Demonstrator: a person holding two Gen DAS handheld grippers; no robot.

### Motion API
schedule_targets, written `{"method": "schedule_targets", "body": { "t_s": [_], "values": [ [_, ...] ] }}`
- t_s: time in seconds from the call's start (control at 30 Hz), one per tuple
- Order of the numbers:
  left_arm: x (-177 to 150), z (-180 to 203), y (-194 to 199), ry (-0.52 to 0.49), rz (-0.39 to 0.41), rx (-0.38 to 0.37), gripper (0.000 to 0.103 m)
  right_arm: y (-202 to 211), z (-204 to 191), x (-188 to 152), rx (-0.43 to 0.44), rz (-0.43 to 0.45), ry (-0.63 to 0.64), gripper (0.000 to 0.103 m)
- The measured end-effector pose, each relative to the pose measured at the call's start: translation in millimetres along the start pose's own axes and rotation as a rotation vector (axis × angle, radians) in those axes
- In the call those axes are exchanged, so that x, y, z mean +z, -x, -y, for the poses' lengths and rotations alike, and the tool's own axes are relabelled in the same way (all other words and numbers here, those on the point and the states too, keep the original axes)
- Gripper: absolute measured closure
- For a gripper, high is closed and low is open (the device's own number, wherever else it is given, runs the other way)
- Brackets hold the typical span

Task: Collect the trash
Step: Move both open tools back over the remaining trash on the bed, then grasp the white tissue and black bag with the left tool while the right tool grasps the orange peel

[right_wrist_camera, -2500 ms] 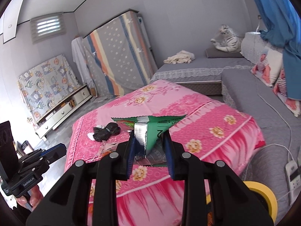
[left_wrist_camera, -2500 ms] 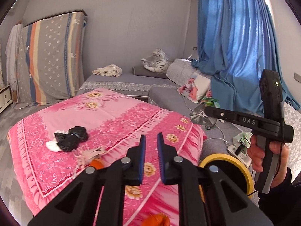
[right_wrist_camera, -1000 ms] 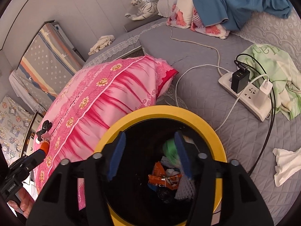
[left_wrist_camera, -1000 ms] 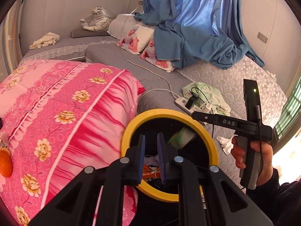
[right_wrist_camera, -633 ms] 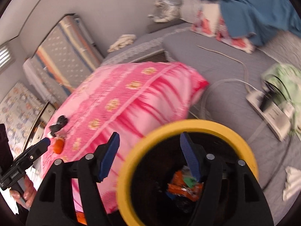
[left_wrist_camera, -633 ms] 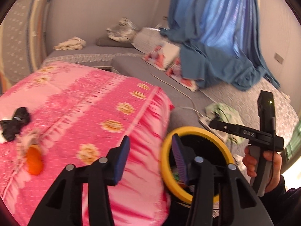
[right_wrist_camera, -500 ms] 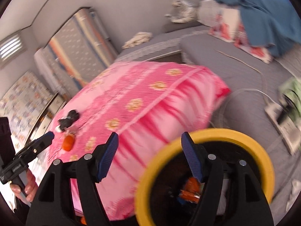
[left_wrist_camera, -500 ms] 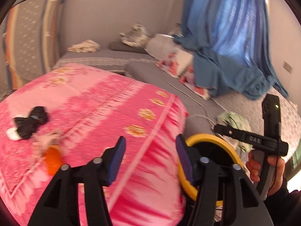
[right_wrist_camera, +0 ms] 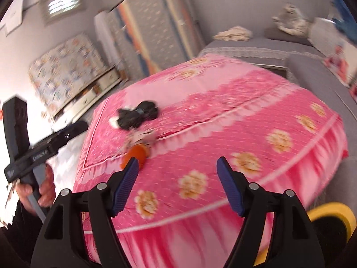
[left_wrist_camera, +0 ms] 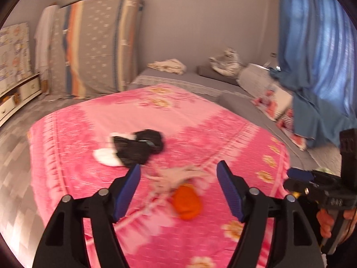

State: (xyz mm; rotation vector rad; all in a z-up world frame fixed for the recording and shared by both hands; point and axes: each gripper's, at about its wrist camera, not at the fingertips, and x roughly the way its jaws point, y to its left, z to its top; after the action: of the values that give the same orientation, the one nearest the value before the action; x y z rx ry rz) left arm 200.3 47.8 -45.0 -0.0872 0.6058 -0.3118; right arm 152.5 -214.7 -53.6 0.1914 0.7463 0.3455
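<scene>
left tool (left_wrist_camera: 178,178) spread wide, holding nothing, at lower centre of its frame. right tool (right_wrist_camera: 177,172) likewise wide and empty. trash on the pink bed cover (left_wrist_camera: 200,120): orange piece (left_wrist_camera: 186,198) between the left tool's blue pads, pale crumpled scrap (left_wrist_camera: 178,174) touching it above, black bag (left_wrist_camera: 138,147) on white paper (left_wrist_camera: 104,155) further up. yellow-rimmed bin (right_wrist_camera: 330,218) at lower right of the right view, beside the bed.

left gripper (left_wrist_camera: 178,187) and right gripper (right_wrist_camera: 177,184), jaws wide (both empty)
</scene>
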Motion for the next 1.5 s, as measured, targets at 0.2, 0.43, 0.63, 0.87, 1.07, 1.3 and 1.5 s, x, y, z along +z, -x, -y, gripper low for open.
{"method": "schedule_targets", "body": {
  "t_s": [0.2,0.43,0.63,0.87,1.07,1.3,1.5],
  "values": [
    [1.0,-54.5,-22.8,0.074,-0.025,0.085,0.035,-54.3,-47.0,6.5,0.052,-0.108,0.117,0.033],
    [2.1,-97.2,-57.3,0.112,-0.072,0.135,0.034,-91.4,-74.1,6.4,0.067,-0.179,0.2,0.033],
    [4.9,-116.1,-94.4,0.118,-0.125,0.128,0.034,-122.4,-81.4,8.0,0.051,-0.236,0.229,0.033],
    [7.6,-129.5,-124.9,0.102,-0.177,0.103,0.035,-145.5,-82.3,7.3,0.051,-0.285,0.229,0.034],
    [12.2,-135.9,-138.9,0.079,-0.198,0.09,0.035,-160.7,-79.6,8.2,0.052,-0.316,0.22,0.034],
    [16.2,-134.2,-154.1,0.047,-0.225,0.05,0.042,-176.1,-77.3,11.0,0.051,-0.332,0.217,0.037],
    [19.6,-116.4,-170.2,-0.018,-0.249,0.029,0.051,-181.9,-76.7,13.3,0.055,-0.335,0.215,0.039]
  ]
}}
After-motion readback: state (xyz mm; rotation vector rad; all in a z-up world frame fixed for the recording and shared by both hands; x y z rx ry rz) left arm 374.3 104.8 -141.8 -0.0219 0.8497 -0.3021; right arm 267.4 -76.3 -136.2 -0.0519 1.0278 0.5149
